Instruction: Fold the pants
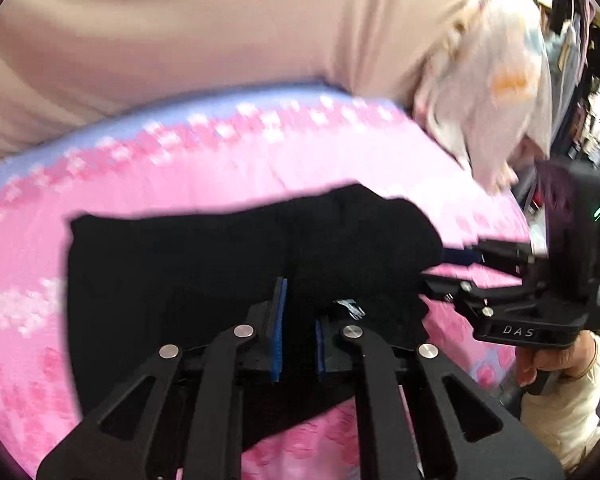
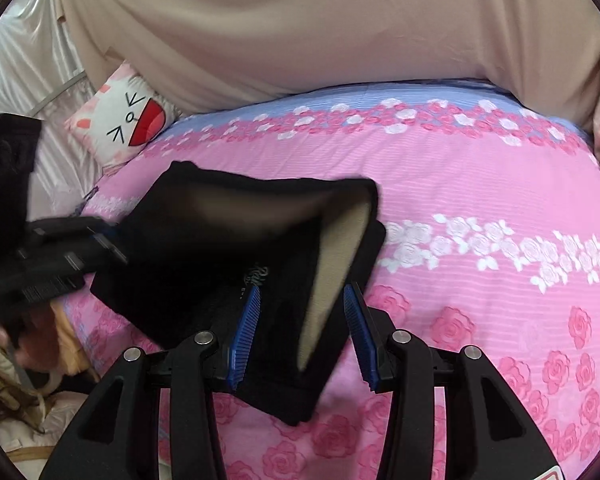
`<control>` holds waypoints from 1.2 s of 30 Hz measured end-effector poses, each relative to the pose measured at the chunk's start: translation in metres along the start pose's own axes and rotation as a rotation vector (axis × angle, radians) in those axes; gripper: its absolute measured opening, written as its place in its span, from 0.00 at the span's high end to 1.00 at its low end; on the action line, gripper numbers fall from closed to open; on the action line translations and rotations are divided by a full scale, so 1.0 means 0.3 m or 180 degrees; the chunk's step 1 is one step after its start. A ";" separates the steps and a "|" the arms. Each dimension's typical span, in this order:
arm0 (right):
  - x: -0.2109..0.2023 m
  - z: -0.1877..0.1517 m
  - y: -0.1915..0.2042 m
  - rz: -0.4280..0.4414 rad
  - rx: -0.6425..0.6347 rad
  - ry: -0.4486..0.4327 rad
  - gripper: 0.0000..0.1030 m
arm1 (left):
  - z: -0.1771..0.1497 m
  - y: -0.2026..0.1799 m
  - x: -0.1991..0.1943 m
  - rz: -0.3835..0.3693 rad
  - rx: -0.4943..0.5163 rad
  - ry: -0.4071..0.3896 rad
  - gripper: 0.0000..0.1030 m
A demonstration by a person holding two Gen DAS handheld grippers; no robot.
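The black pants (image 2: 236, 240) lie partly folded on a pink rose-print bedspread (image 2: 480, 184), with one edge lifted so a pale lining shows. The left gripper (image 1: 298, 332) has its jaws pressed together on a fold of the black cloth; its blue pads (image 1: 278, 320) stand close, with the fabric bunched between them. The right gripper (image 2: 302, 336) has its jaws partly spread, and the raised edge of the pants sits between them; whether the pads actually press on the cloth cannot be told. In the left wrist view the right gripper comes in from the right side, its tips at the pants' edge, with the person's hand (image 1: 556, 360) on its handle. A beige curtain (image 2: 300, 20) hangs behind the bed. A cat-face pillow (image 2: 128, 120) rests at the bed's far left corner, well apart from the pants. A pale patterned cushion (image 1: 496, 92), blurred, stands at the far right corner.
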State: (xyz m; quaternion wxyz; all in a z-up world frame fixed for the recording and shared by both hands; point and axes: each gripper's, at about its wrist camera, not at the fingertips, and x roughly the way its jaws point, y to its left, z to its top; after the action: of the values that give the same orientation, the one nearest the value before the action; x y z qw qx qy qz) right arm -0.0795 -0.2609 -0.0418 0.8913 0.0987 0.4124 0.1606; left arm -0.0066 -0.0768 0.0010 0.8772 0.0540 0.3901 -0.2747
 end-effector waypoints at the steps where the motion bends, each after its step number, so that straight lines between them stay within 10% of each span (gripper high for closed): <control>1: 0.008 0.003 0.004 0.0046 -0.0013 0.0028 0.58 | 0.005 0.004 -0.015 0.0007 0.0007 -0.0033 0.90; 6: 0.125 0.067 0.083 0.0161 -0.0258 0.0240 0.58 | 0.016 -0.017 -0.033 -0.0017 0.0069 -0.0054 0.89; 11: 0.284 0.126 0.062 -0.0046 -0.0262 0.0378 0.35 | 0.026 -0.027 -0.027 -0.0012 0.0078 -0.0062 0.89; 13: 0.301 0.123 0.065 0.0019 -0.0205 0.0386 0.81 | 0.022 -0.026 -0.019 -0.0022 0.0065 -0.0029 0.89; 22: 0.167 0.030 -0.166 0.0385 0.0648 0.0155 0.81 | -0.064 -0.164 0.078 -0.0352 0.0361 0.0305 0.83; 25: 0.015 0.020 -0.160 -0.0015 0.0655 -0.0174 0.69 | -0.092 -0.160 0.093 -0.0419 0.0331 0.0481 0.82; 29: -0.151 0.029 -0.078 -0.0097 0.0509 -0.0460 0.69 | -0.084 -0.096 -0.026 -0.0156 0.0272 0.0168 0.15; 33: -0.088 0.081 0.132 0.0414 0.0080 -0.0332 0.69 | -0.075 -0.013 -0.129 0.0041 0.0125 -0.0108 0.13; 36: 0.108 0.058 0.176 0.0303 -0.0206 0.0155 0.77 | -0.072 0.067 -0.105 0.0457 0.0005 -0.0046 0.13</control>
State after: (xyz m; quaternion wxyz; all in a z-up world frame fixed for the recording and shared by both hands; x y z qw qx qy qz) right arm -0.0571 -0.2006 -0.0372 0.8751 0.0855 0.4233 0.2185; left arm -0.0272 -0.0394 0.0062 0.8974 0.0805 0.3787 -0.2117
